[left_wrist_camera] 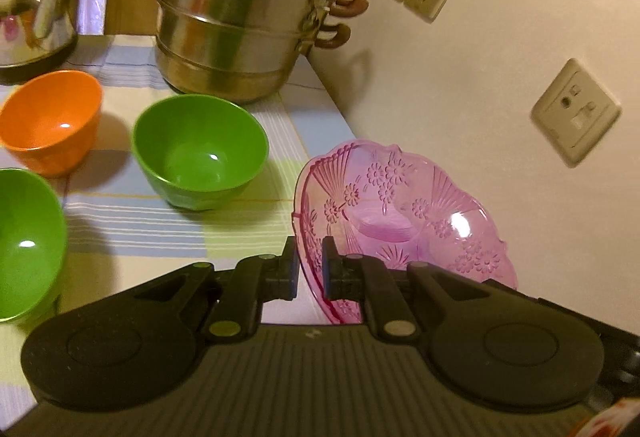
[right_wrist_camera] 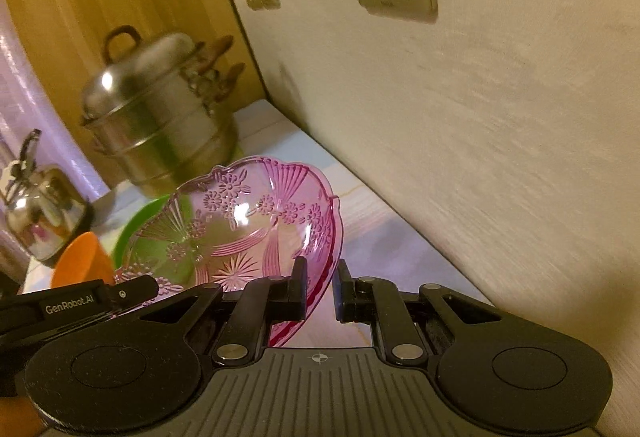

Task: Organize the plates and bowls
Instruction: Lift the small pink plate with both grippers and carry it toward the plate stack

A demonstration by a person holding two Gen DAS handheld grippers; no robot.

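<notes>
A pink patterned glass plate [left_wrist_camera: 400,213] is held tilted between both grippers, close to the wall. My left gripper [left_wrist_camera: 311,269] is shut on its left rim. My right gripper [right_wrist_camera: 320,289] is shut on the opposite rim of the plate [right_wrist_camera: 248,229]. The left gripper's body [right_wrist_camera: 80,303] shows at the plate's far side in the right wrist view. On the checked tablecloth [left_wrist_camera: 120,205] stand an orange bowl [left_wrist_camera: 52,121], a green bowl [left_wrist_camera: 200,149] and a second green bowl [left_wrist_camera: 28,241], all upright and empty.
A tall steel steamer pot [left_wrist_camera: 240,21] stands at the back of the table by the wall corner. A shiny kettle [left_wrist_camera: 36,9] stands to its left. The wall [left_wrist_camera: 480,77] with sockets [left_wrist_camera: 576,113] runs along the table's right edge.
</notes>
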